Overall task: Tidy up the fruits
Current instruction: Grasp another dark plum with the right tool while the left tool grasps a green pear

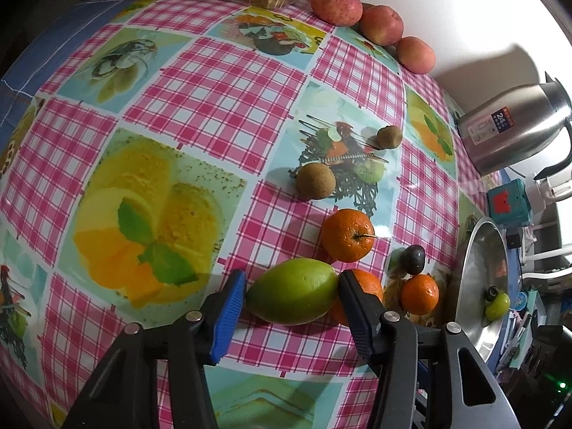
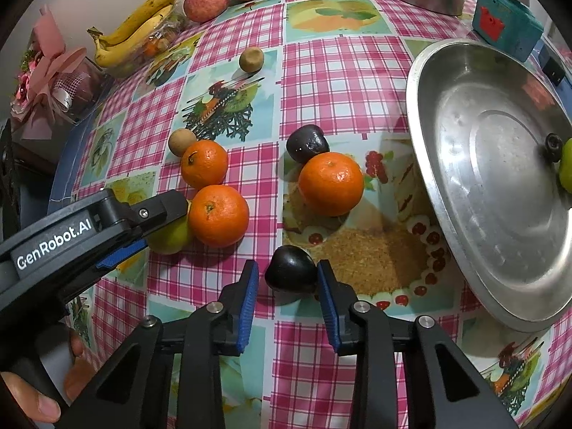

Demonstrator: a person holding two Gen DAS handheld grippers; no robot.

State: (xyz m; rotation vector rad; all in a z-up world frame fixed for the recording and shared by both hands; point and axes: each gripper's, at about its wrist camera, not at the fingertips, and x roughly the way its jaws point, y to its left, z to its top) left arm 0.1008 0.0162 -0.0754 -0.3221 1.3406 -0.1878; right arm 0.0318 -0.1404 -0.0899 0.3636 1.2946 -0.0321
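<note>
A green mango (image 1: 291,291) lies on the checked tablecloth, and my left gripper (image 1: 291,279) is shut on it, a pad pressing on each end. A tangerine (image 1: 368,282) sits right behind its right finger. In the right wrist view a small dark fruit (image 2: 290,271) lies between the blue pads of my right gripper (image 2: 287,268). The right pad touches it and a thin gap shows at the left pad, so the gripper is open. A second dark fruit (image 2: 307,143) and three tangerines (image 2: 330,184) rest further out. The steel bowl (image 2: 447,82) holds one green fruit (image 2: 566,168).
Two brown kiwis (image 1: 315,180) lie mid-table. Apples (image 1: 336,3), bananas (image 2: 136,25) on a plastic tray, a steel kettle (image 1: 511,128) and a teal box (image 2: 507,21) line the far edge. A person's hand (image 2: 32,397) grips the left handle.
</note>
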